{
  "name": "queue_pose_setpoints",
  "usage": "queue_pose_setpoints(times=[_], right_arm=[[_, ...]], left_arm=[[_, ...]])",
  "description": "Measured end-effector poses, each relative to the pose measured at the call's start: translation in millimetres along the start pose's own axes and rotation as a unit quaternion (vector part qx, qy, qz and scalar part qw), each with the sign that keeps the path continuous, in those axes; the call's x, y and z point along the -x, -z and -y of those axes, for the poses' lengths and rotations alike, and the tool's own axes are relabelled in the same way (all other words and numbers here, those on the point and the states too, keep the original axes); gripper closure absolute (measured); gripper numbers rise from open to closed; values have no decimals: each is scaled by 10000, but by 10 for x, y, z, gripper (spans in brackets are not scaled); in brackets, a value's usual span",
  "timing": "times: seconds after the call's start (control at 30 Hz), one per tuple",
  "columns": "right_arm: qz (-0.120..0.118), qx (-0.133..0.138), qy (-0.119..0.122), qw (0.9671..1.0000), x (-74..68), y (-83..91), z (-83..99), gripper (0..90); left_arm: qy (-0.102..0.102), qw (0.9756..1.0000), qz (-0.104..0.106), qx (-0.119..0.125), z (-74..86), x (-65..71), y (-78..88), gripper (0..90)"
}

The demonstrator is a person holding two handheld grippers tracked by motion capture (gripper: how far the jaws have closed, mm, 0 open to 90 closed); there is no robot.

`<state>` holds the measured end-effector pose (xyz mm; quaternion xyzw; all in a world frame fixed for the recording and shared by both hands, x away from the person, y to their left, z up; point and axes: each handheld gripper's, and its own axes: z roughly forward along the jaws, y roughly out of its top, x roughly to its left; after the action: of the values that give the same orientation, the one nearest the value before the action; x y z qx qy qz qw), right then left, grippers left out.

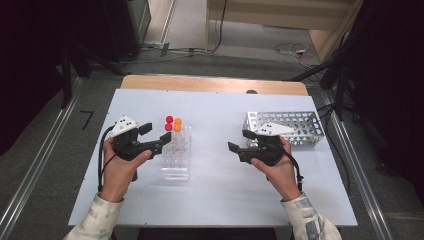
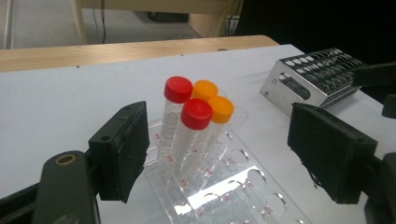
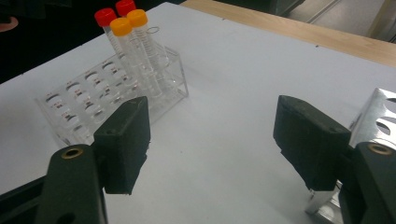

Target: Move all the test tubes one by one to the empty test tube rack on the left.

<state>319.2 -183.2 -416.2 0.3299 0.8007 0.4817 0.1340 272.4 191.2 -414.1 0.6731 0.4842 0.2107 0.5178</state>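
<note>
Left gripper (image 1: 155, 133): jaws spread, nothing between pads, just beside clear rack (image 1: 176, 159) | Rack: left half of table (image 1: 215, 200), 4 capped tubes (image 1: 173, 124) upright at far end | Right gripper (image 1: 239, 141): jaws spread, empty, beside metal rack (image 1: 300, 128)

The metal rack (image 3: 378, 116) is cut off at the right gripper view's edge. Seen from high up, a hand hides part of it, and the tubes (image 1: 173, 124) look tiny.
</note>
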Motion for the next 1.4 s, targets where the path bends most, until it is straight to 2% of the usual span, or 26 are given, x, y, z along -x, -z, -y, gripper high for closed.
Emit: queue_pose_setpoints(times=[0.2, 0.37, 0.53, 0.67, 0.97, 1.2, 1.4], right_arm=[[133, -12, -75, 9999, 85, 123, 91, 257], [279, -46, -157, 9995, 206, 236, 212, 252], [454, -62, -257, 9986, 328, 369, 345, 250], [566, -49, -343, 9978, 401, 481, 422, 245], [835, 1, -442, 9955, 520, 694, 575, 237], [1029, -11, -548, 9932, 625, 850, 746, 218], [1187, -41, -657, 9907, 690, 952, 854, 187]], left_arm=[[19, 9999, -141, -1, 87, -52, 45, 196], [37, 9998, -204, 18, 175, -88, 93, 187], [91, 9993, -365, 36, 264, -158, 140, 183], [98, 9990, -430, -44, 358, -196, 147, 178], [111, 9979, -625, -89, 566, -280, 210, 164], [157, 9972, -713, -163, 670, -356, 259, 159], [225, 9967, -773, -134, 734, -416, 325, 157]])
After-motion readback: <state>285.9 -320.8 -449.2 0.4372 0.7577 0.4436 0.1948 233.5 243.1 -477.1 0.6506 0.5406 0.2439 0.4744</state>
